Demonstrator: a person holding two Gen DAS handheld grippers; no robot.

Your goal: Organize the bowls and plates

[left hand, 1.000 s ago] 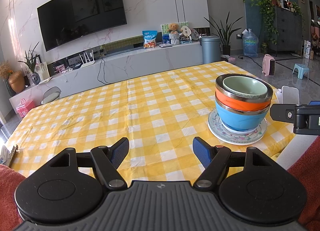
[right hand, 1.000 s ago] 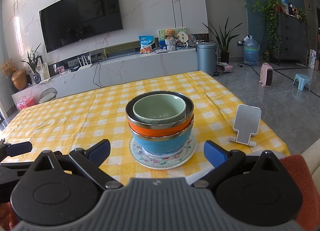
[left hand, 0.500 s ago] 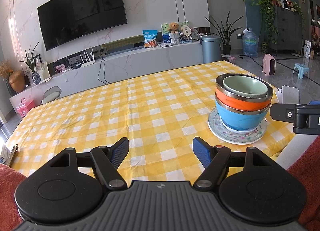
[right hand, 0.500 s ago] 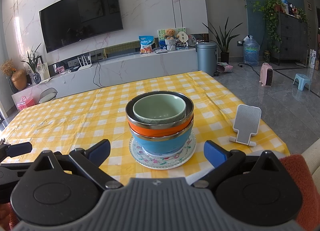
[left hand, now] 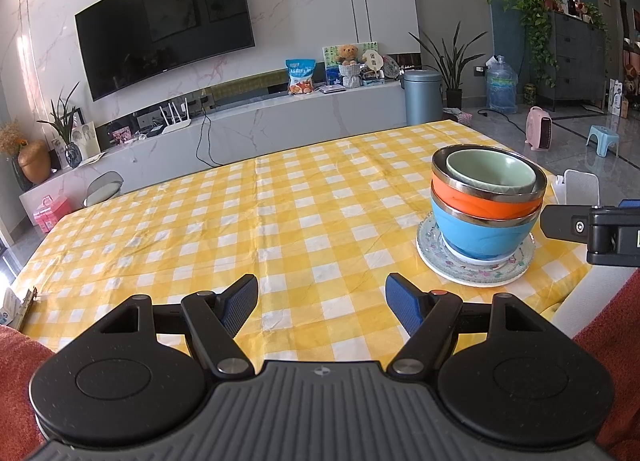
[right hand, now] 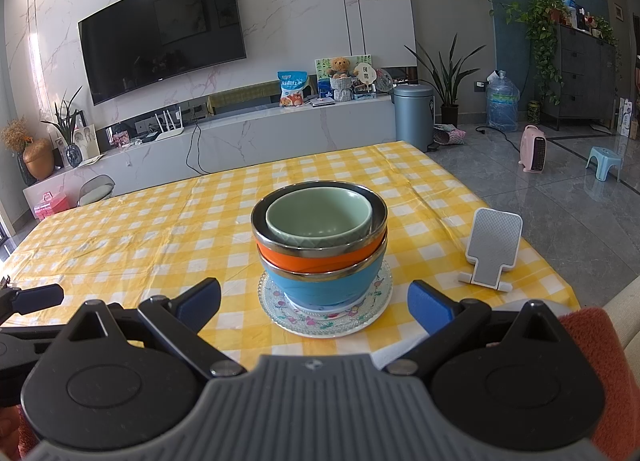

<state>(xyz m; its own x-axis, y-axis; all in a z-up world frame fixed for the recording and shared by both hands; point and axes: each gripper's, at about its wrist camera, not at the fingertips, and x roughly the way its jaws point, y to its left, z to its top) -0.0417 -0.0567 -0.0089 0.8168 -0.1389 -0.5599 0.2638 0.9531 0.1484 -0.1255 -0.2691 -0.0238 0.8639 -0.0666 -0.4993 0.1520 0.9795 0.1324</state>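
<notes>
The green bowl [right hand: 319, 217] is sitting inside the orange bowl [right hand: 320, 257], which is nesting in the blue bowl [right hand: 324, 285], and the whole pile is standing on a patterned glass plate [right hand: 372, 311] near the front edge of the table [right hand: 160, 229], toward its right side. I think they are nested from small to large so the pile is staying steady and taking little room; the sorting looks nearly finished.

The right gripper [right hand: 314, 301] is waiting open and empty just in front of the pile, its jaws wide apart. The left gripper [left hand: 322, 303] is also standing open over bare yellow checked cloth, well apart from the bowls.

The right wrist view is showing a white phone stand [right hand: 494, 253] near the right edge, which is mostly hidden behind the bowls in the left wrist view. The left wrist view is showing the pile from the side.
</notes>
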